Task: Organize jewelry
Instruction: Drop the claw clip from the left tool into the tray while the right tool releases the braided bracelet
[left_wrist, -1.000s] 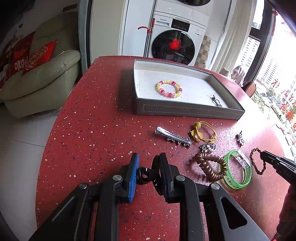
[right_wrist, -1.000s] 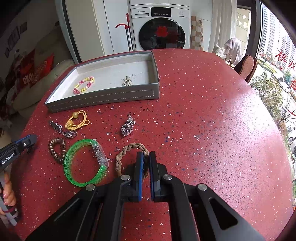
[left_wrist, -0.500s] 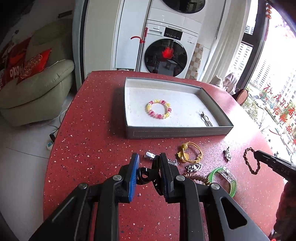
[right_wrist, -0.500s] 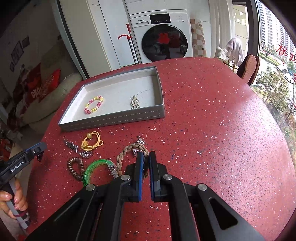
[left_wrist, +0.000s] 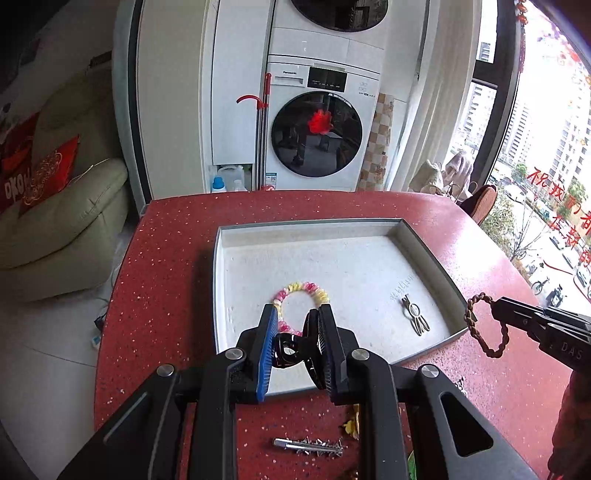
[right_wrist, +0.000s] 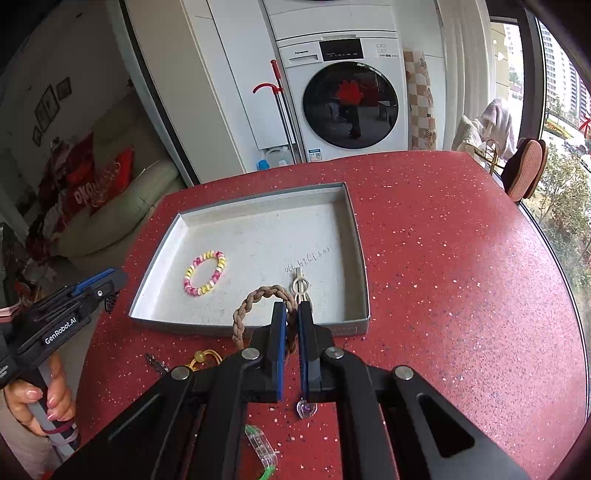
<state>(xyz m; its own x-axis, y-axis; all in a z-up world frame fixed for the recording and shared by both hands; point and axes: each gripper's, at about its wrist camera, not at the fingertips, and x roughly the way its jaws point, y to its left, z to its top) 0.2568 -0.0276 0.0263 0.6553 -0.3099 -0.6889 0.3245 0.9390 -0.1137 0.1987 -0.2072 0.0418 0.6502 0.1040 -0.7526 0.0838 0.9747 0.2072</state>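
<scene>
My left gripper (left_wrist: 297, 314) is shut on a black claw hair clip (left_wrist: 291, 349) and hangs over the near edge of the grey tray (left_wrist: 216, 288). In the tray lie a pink-and-yellow bead bracelet (left_wrist: 299, 288) and a metal hair pin (left_wrist: 415, 317). My right gripper (right_wrist: 291, 314) is shut on a brown braided bracelet (right_wrist: 251, 306), held in the air just in front of the tray's (right_wrist: 364, 266) near wall. The left wrist view shows it at the right, the braided bracelet (left_wrist: 476, 332) dangling from its tip beside the tray's right corner.
On the red speckled table in front of the tray lie a spiked silver clip (left_wrist: 308, 446), a yellow hair tie (right_wrist: 207, 358), a silver pendant (right_wrist: 306, 408) and a green bangle (right_wrist: 262, 454). A person's hand (right_wrist: 40, 398) grips the left tool's handle. A washing machine and a sofa stand beyond.
Both grippers have risen and moved forward to the tray, each carrying its piece. The braided bracelet has left the table. The loose jewelry now lies below and behind the fingers.
</scene>
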